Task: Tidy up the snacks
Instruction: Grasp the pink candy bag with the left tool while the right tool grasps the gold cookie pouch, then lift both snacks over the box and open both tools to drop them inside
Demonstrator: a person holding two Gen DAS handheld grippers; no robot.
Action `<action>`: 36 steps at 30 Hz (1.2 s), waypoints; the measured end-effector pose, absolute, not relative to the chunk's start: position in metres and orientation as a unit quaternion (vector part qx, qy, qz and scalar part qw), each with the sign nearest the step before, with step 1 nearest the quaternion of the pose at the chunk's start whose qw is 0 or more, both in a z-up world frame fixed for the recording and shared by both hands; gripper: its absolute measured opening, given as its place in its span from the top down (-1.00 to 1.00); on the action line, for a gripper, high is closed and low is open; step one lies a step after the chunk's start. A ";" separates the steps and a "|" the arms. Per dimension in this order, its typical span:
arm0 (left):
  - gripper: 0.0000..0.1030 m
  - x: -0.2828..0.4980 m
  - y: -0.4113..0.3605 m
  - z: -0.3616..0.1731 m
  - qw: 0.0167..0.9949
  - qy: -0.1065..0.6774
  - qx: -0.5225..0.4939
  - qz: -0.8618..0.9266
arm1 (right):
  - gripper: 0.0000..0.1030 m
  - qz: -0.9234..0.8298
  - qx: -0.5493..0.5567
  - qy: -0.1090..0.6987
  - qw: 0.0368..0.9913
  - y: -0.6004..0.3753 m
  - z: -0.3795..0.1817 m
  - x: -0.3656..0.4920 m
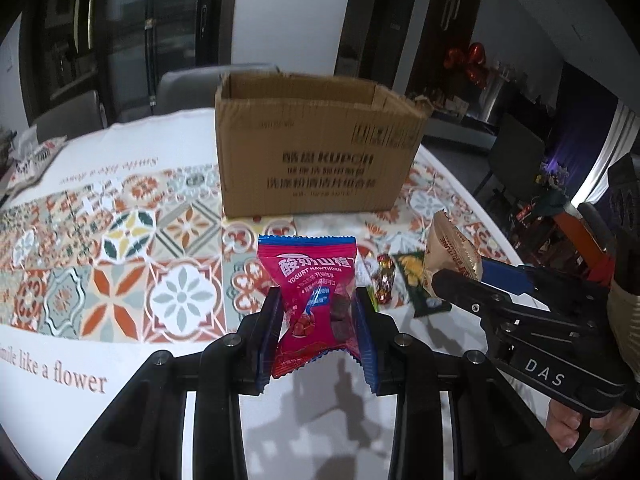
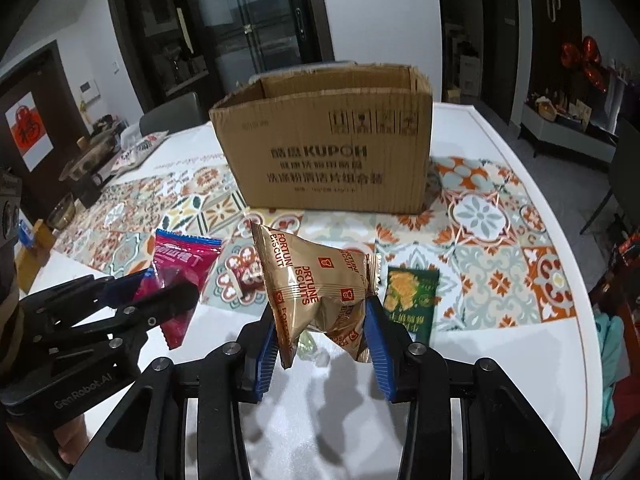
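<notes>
Both tongs are clamping packets, the left gripper [image 1: 318, 312] a pink one [image 1: 310, 280], the right gripper [image 2: 322, 332] a gold one [image 2: 316, 292], with the box [image 1: 316, 152] lying straight ahead, its open top facing up.

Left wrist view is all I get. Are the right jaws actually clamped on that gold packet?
Observer: Yes. On the right gripper, both blue pads press the lower half of the Fortune Biscuits packet.
Operator: Green packet is half hidden for me. Is it free?
Observer: The green snack packet lies flat on the table, held by nothing.
Operator: Anything at the table's far left edge?
Observer: A glass bowl, near a metal pot.
</notes>
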State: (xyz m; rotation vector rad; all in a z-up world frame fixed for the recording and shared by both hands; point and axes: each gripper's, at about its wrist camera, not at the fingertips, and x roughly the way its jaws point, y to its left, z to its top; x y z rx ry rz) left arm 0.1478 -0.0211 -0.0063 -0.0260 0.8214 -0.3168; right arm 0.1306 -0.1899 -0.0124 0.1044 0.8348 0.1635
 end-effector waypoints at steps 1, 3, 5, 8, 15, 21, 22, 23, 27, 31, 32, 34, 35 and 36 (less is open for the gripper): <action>0.33 0.148 -0.021 -0.001 0.908 0.391 -0.011 -0.152 | 0.20 0.080 0.049 0.398 0.913 -0.191 -0.008 0.131; 0.33 0.150 -0.020 0.007 0.913 0.380 -0.011 -0.151 | 0.20 0.079 0.048 0.388 0.917 -0.192 0.000 0.132; 0.33 0.153 -0.020 0.016 0.918 0.368 -0.010 -0.148 | 0.19 0.079 0.046 0.375 0.922 -0.194 0.010 0.135; 0.32 0.158 -0.021 0.030 0.926 0.348 -0.006 -0.145 | 0.19 0.077 0.040 0.358 0.930 -0.194 0.023 0.140; 0.33 0.172 -0.022 0.061 0.942 0.306 0.008 -0.140 | 0.19 0.082 0.043 0.327 0.941 -0.196 0.051 0.155; 0.32 0.186 -0.022 0.086 0.952 0.274 0.019 -0.135 | 0.19 0.086 0.036 0.295 0.951 -0.197 0.076 0.171; 0.32 0.189 -0.022 0.090 0.954 0.268 0.020 -0.134 | 0.19 0.087 0.037 0.291 0.952 -0.198 0.080 0.174; 0.32 0.192 -0.022 0.093 0.955 0.264 0.022 -0.134 | 0.19 0.091 0.035 0.285 0.953 -0.197 0.085 0.178; 0.32 0.207 -0.022 0.105 0.959 0.250 0.030 -0.131 | 0.19 0.096 0.028 0.275 0.956 -0.197 0.098 0.190; 0.32 0.223 -0.022 0.114 0.962 0.239 0.038 -0.128 | 0.19 0.102 0.021 0.270 0.957 -0.196 0.108 0.205; 0.32 0.224 -0.023 0.114 0.962 0.237 0.040 -0.127 | 0.19 0.103 0.020 0.269 0.958 -0.196 0.110 0.210; 0.32 0.233 -0.024 0.116 0.962 0.236 0.042 -0.127 | 0.19 0.107 0.016 0.268 0.957 -0.194 0.112 0.218; 0.32 0.239 -0.025 0.117 0.962 0.238 0.043 -0.128 | 0.19 0.108 0.013 0.269 0.957 -0.194 0.114 0.224; 0.32 0.244 -0.025 0.117 0.961 0.241 0.044 -0.125 | 0.19 0.109 0.012 0.270 0.957 -0.195 0.114 0.228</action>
